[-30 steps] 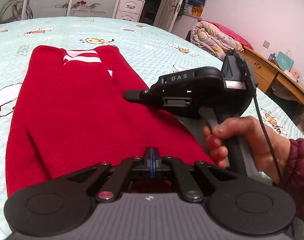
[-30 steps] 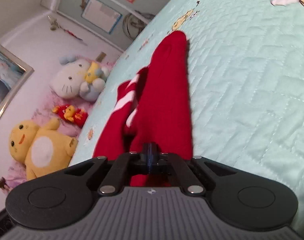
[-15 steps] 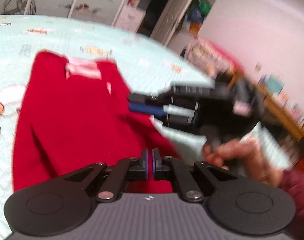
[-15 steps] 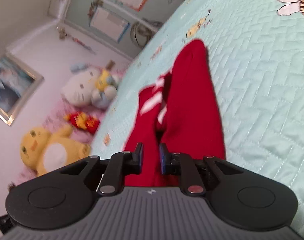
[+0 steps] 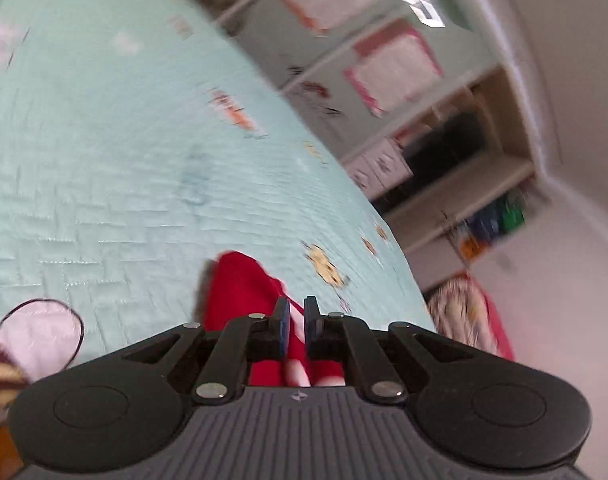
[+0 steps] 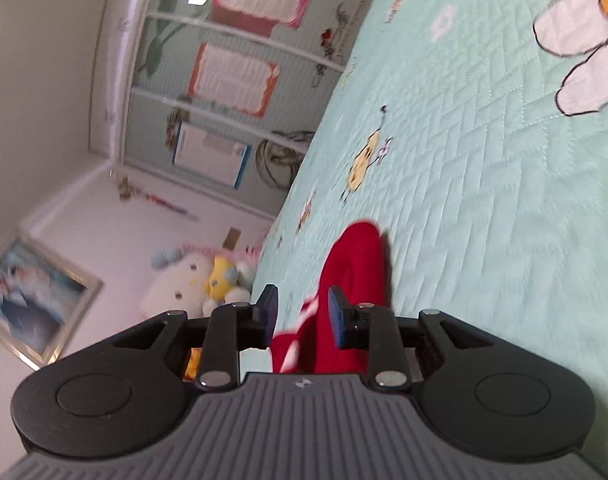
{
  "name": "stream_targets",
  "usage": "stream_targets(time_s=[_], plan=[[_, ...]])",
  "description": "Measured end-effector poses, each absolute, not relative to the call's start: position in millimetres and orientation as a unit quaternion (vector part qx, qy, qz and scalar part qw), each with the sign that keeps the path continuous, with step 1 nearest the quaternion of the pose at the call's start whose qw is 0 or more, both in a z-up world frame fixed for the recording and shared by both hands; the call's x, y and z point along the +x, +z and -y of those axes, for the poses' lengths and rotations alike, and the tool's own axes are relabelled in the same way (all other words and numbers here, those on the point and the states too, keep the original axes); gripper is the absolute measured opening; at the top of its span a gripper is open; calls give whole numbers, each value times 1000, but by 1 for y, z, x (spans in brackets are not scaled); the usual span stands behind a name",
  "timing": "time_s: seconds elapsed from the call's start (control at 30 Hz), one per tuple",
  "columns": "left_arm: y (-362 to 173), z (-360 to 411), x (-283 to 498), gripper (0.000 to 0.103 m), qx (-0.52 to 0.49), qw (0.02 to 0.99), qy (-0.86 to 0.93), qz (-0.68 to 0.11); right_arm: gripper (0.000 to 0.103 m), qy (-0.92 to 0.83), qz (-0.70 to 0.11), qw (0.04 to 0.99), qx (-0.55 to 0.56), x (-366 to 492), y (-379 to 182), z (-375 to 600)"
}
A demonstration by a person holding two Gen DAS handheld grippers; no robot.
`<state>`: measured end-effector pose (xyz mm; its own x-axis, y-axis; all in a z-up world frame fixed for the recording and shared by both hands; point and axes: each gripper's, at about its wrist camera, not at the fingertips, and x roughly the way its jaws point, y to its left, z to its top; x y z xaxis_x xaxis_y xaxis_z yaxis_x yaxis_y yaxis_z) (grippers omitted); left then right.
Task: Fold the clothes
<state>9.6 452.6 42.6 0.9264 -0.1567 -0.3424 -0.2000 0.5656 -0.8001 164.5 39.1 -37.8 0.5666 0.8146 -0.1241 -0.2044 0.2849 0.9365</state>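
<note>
On the bed (image 6: 484, 160), my right gripper (image 6: 301, 308) has just been opening over the red sweater (image 6: 352, 272), releasing it. My left gripper (image 5: 297, 312), swung aside, looks nearly closed, gripping nothing. Fold laid.

A: Where is the garment (image 6: 356, 276)?
B: On the bed (image 6: 484, 184), lying ahead of both grippers.
A: Beyond the bed?
B: Wardrobe (image 6: 223, 92) at the far end; plush toys (image 6: 207, 284) against the wall beside the bed.
</note>
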Motion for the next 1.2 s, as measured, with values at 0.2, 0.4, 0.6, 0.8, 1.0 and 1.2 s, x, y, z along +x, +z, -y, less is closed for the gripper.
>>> stream_targets(time_s=[0.2,0.4,0.6,0.8,1.0,1.2], plan=[[22,-466,38,3,-495,851,4,-177,19,354,-302,749,472,203,-41,-56],[19,-447,77,5,-436,873,-36,-215,8,361,-342,767,406,232,-41,-85],[13,-427,98,5,-342,896,-11,-282,0,349,-361,801,324,235,-36,-102],[27,-388,101,5,-192,938,42,-284,1,347,-349,817,300,227,-25,-101],[26,-380,103,5,-139,947,66,-282,29,335,-277,849,302,211,4,-92],[28,-369,102,5,-123,949,76,-280,20,336,-337,849,229,223,-12,-116]])
